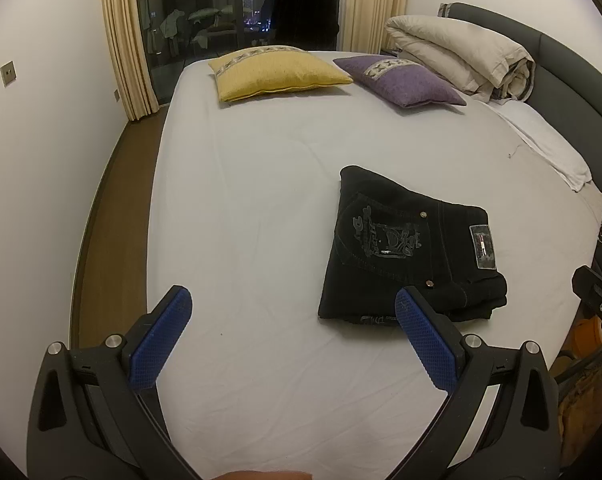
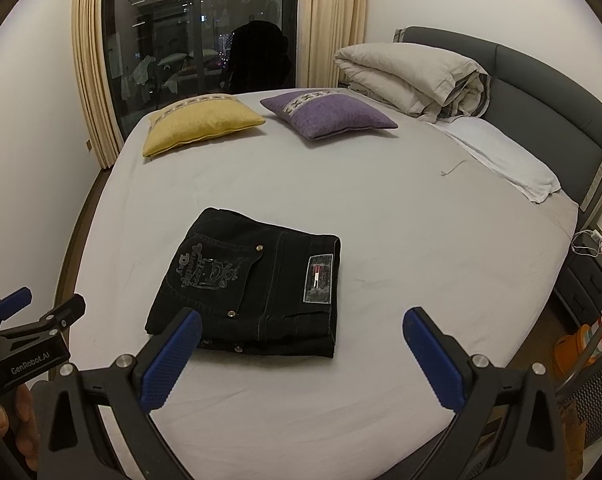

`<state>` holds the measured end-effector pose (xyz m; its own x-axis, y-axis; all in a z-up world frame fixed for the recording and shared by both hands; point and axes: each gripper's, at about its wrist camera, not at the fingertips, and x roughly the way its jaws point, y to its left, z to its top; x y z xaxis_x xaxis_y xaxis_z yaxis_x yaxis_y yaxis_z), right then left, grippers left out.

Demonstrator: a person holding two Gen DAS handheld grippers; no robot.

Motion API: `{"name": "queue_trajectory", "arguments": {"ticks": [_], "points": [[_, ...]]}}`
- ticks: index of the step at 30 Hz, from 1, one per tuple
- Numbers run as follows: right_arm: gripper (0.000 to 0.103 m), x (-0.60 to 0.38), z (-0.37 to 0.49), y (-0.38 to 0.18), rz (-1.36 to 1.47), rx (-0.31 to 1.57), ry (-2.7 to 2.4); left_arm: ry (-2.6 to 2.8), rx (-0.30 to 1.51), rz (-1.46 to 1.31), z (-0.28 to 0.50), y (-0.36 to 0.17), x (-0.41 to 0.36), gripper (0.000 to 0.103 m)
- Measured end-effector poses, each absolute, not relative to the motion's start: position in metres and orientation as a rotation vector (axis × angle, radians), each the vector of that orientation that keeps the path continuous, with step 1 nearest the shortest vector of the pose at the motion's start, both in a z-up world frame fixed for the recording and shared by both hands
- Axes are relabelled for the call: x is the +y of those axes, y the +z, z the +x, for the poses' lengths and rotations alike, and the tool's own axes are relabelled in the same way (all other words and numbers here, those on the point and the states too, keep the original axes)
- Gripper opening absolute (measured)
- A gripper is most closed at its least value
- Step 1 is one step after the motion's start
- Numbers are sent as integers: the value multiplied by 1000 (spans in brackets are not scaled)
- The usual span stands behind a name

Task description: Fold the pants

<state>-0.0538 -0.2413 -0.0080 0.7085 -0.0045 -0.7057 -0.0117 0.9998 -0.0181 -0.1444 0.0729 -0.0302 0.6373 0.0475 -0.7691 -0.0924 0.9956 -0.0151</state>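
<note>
- Left gripper (image 1: 293, 300): black angular frame, triangular cut-outs, silver round screws at the finger bases.
- Fingers (image 1: 163, 340): blue pads with fine cross-hatched texture.
- Right gripper (image 2: 301, 322): identical black frame, blue textured pads, silver screws.
- Side body marked "GenRobot.AI" in white.
- Hand (image 2: 9, 424): bare skin, thumbnail visible.

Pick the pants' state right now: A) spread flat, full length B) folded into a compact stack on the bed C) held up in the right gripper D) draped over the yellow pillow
B: the black pants lie as a layered rectangle on the white sheet, back pocket up, while the left gripper and right gripper are both open and empty.
</note>
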Motion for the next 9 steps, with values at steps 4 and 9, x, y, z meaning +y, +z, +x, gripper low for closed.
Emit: {"name": "queue_trajectory", "arguments": {"ticks": [4, 9], "points": [[103, -241, -54, -9, -23, 791, 4, 78, 863, -42, -145, -30, 72, 103], [103, -241, -53, -11, -23, 798, 4, 79, 850, -28, -147, -30, 70, 103]]}}
